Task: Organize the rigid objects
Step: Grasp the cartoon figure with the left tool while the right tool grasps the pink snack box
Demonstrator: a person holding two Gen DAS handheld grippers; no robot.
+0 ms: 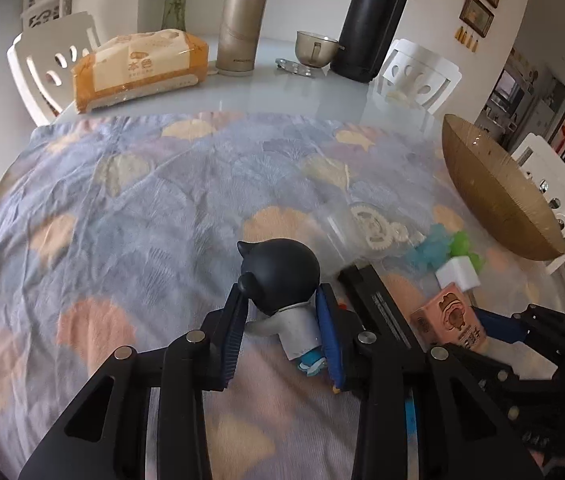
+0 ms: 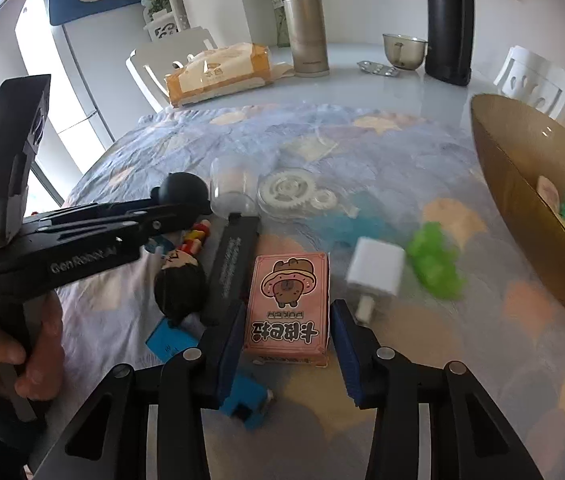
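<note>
A: On the desk (image 1: 242, 92) cloth: left gripper (image 1: 280, 330) clamped on black-headed figurine (image 1: 282, 280); right gripper (image 2: 286, 336) straddling pink card box (image 2: 288, 304), contact unclear.

B: Pickup step. Next, probably: lift, carry to gold bowl (image 2: 522, 184).

Round glossy table (image 2: 422, 92), its near part covered by a patterned cloth (image 1: 142, 200). On bare top by the far edge: tissue pack (image 1: 138, 68), gold thermos (image 1: 240, 24), blister pack (image 2: 378, 69), glass cup (image 1: 316, 48), black flask (image 1: 374, 20); amber bowl (image 1: 494, 196) at right edge. On cloth: dark-headed figurine (image 1: 282, 280), second figurine (image 2: 182, 280), black bar (image 2: 234, 264), pink card box (image 2: 288, 304), white charger (image 2: 376, 268), green toy (image 2: 436, 268), clear case of gears (image 2: 286, 196), blue block (image 2: 246, 400).
</note>
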